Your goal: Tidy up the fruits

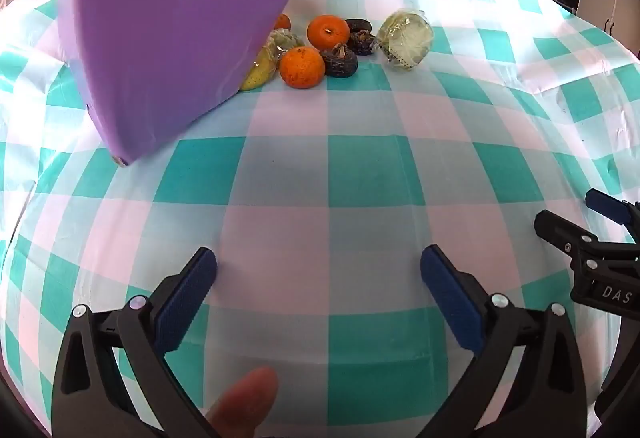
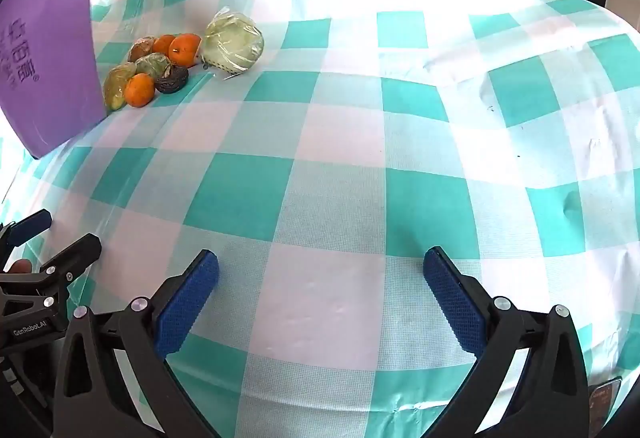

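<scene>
We hold our left gripper (image 1: 318, 274) low over the teal-and-white checked tablecloth (image 1: 360, 166), its blue-padded fingers spread wide with nothing between them, and our right gripper (image 2: 320, 276) sits just the same, spread apart over bare cloth. From the left wrist view we see the right gripper's tips at the right edge, beside ours and pointing the same way; a fingertip (image 1: 244, 406) of our own shows at the bottom of that frame. The fruits lie in a loose cluster at the far side of the table, well apart from both grippers. Nearest us is an orange (image 1: 301, 67), touching a dark brown fruit (image 1: 340, 61) on its right; behind them sit a second orange (image 1: 329, 32) and another dark brown fruit (image 1: 361, 38). A third orange (image 1: 282, 22) peeks out further back. To the right of the cluster, just beside it, rests a large pale green fruit in clear plastic wrap (image 1: 406, 39). On the left of the cluster a yellow-green wrapped fruit (image 1: 260, 72) lies partly hidden behind a big purple box (image 1: 176, 22) with dark printed lettering, which stands tilted at the left of the table and fills the upper left of both views. From the right wrist view we make out two more wrapped greenish pieces (image 2: 152, 64) among the oranges, though we cannot tell what kind they are.
</scene>
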### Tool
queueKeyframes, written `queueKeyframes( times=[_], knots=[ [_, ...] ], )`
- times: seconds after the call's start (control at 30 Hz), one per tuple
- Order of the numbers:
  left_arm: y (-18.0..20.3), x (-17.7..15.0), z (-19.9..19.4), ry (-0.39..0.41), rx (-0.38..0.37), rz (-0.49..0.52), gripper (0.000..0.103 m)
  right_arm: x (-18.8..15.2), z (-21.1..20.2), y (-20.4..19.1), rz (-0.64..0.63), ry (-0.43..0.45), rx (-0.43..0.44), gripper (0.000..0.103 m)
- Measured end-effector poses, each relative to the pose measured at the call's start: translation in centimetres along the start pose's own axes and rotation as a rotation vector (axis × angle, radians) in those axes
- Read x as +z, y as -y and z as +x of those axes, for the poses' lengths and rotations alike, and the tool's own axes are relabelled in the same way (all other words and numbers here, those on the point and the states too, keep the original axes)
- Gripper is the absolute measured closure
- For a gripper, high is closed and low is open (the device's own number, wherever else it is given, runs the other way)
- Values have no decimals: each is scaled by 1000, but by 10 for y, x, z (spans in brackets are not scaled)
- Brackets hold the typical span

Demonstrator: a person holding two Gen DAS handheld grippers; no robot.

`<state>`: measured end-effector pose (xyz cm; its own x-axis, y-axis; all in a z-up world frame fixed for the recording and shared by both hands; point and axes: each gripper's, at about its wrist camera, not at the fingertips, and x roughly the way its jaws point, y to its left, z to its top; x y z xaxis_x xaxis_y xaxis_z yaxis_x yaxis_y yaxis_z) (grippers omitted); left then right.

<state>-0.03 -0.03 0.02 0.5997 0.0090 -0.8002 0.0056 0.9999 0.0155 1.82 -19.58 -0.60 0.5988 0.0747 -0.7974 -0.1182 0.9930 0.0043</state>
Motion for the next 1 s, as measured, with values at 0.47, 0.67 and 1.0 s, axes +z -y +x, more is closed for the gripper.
queueKeyframes(
  times=[0.47, 0.67, 1.0],
  knots=[
    [6, -2, -1, -4, 0, -25, 1, -2, -2, 5, -3, 7, -4, 4],
    [7, -2, -1, -3, 6, -24, 1, -2, -3, 6, -3, 9, -11, 4],
    [5, -2, 1, 0, 2, -18, 1, -1, -3, 5, -2, 10, -11, 4]
  ],
)
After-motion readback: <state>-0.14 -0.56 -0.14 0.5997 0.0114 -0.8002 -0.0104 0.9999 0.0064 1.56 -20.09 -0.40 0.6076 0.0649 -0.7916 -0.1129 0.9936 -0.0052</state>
